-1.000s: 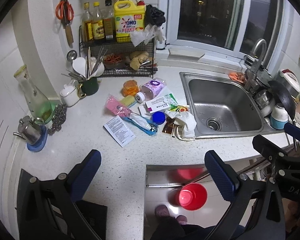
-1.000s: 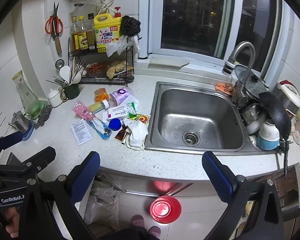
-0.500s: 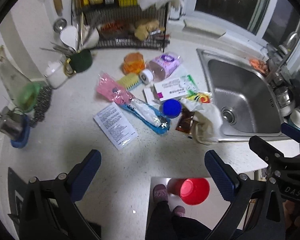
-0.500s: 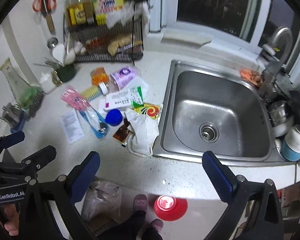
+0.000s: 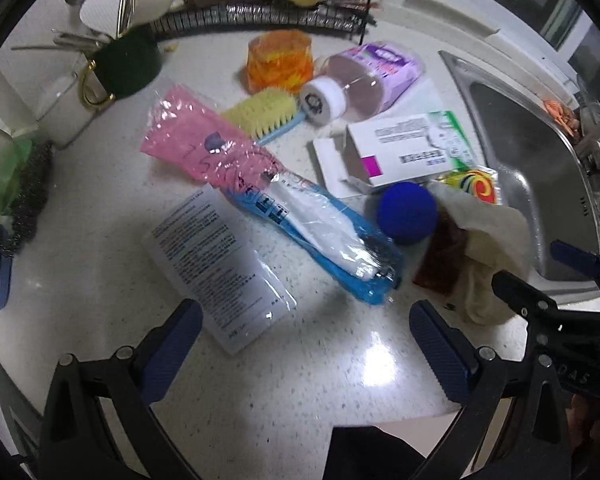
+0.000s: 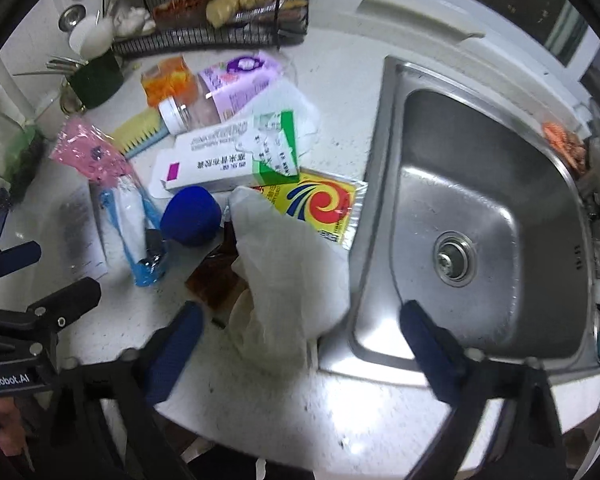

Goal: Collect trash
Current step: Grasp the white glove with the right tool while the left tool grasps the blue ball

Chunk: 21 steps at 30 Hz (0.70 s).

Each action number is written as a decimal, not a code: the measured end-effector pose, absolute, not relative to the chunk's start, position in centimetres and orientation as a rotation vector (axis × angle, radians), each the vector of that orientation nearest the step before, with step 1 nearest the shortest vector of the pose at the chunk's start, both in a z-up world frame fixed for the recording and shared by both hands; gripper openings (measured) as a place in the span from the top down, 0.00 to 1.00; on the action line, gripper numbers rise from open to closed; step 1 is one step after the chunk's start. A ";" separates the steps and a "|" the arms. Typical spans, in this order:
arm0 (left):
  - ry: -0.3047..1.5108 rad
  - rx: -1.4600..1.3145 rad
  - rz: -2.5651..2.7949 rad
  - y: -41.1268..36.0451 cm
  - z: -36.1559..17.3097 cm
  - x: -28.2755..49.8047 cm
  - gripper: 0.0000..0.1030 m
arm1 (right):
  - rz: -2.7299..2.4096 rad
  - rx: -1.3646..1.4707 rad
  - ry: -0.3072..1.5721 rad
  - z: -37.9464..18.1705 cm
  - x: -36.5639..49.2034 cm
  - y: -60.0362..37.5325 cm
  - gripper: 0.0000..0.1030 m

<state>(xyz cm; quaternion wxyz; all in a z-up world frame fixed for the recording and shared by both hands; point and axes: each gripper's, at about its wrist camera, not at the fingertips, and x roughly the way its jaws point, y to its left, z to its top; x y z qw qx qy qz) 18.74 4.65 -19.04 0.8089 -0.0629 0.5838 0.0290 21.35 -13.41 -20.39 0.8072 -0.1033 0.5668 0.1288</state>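
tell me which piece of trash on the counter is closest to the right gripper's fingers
The crumpled white tissue beside the steel sink. It alone reaches down between the right gripper, whose fingers are closing; the other litter lies farther back.

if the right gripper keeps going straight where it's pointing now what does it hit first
Most likely the crumpled white tissue lying at the sink's edge: it sits between the closing, empty fingers of the right gripper. Depth is hard to judge; bare countertop lies just nearer.
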 end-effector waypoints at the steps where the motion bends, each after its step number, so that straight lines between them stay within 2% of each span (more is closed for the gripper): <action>1: 1.252 -0.139 0.058 4.7 -19.3 18.9 0.00 | 0.275 -0.235 1.217 -20.8 21.7 -13.2 0.14; 3: 1.257 -0.143 0.058 4.7 -19.5 19.2 0.00 | 0.276 -0.251 1.218 -21.5 22.1 -13.0 0.16; 5: 1.255 -0.141 0.056 4.7 -19.4 19.3 0.00 | 0.281 -0.251 1.223 -21.8 22.2 -13.0 0.25; 7: 1.248 -0.133 0.059 4.7 -19.5 19.3 0.00 | 0.286 -0.256 1.235 -22.3 22.3 -12.9 0.44; 9: 1.243 -0.122 0.064 4.7 -19.4 19.7 0.00 | 0.300 -0.243 1.252 -23.1 22.4 -12.7 0.54; 10: 1.240 -0.120 0.062 4.7 -19.2 19.6 0.00 | 0.307 -0.237 1.257 -23.3 22.4 -12.6 0.65; 13: 1.230 -0.116 0.056 4.2 -18.7 19.8 0.00 | 0.318 -0.215 1.252 -23.3 22.0 -12.8 0.84; 16: 1.212 -0.104 0.040 3.4 -17.9 19.8 0.00 | 0.334 -0.170 1.252 -22.9 22.1 -13.4 0.90; 21: 1.195 -0.099 0.005 2.1 -16.4 19.7 0.00 | 0.323 -0.112 1.206 -20.3 21.6 -14.2 0.92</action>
